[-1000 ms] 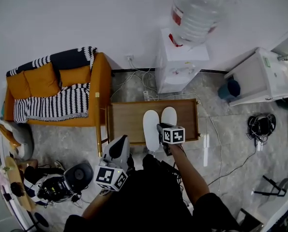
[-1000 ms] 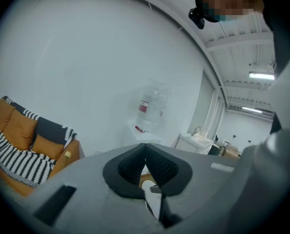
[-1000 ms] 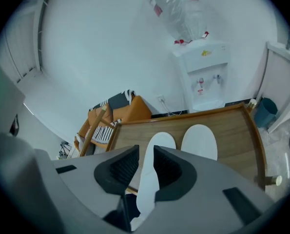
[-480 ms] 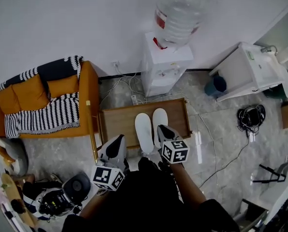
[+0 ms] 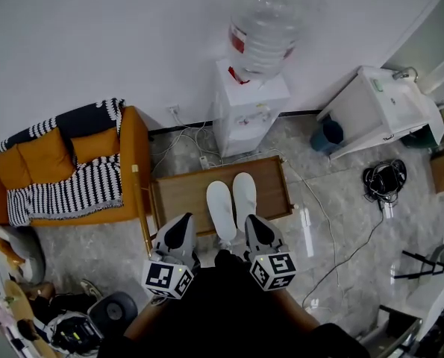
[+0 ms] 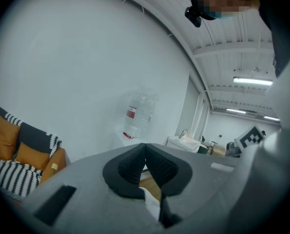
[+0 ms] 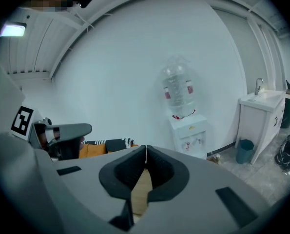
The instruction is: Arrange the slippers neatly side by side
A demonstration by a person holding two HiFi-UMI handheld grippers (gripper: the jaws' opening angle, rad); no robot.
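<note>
The two white slippers (image 5: 221, 211) lie side by side, touching along their length, on the low wooden bench (image 5: 184, 192) that stands between the orange sofa (image 5: 65, 162) and the water dispenser (image 5: 248, 110). The left tool (image 5: 182, 218) is held just short of the bench's near edge, its pads pressed together on nothing. The right tool (image 5: 251, 219) is beside it, near the slippers' heels; its jaws have just been closing and now meet with nothing between them.
</note>
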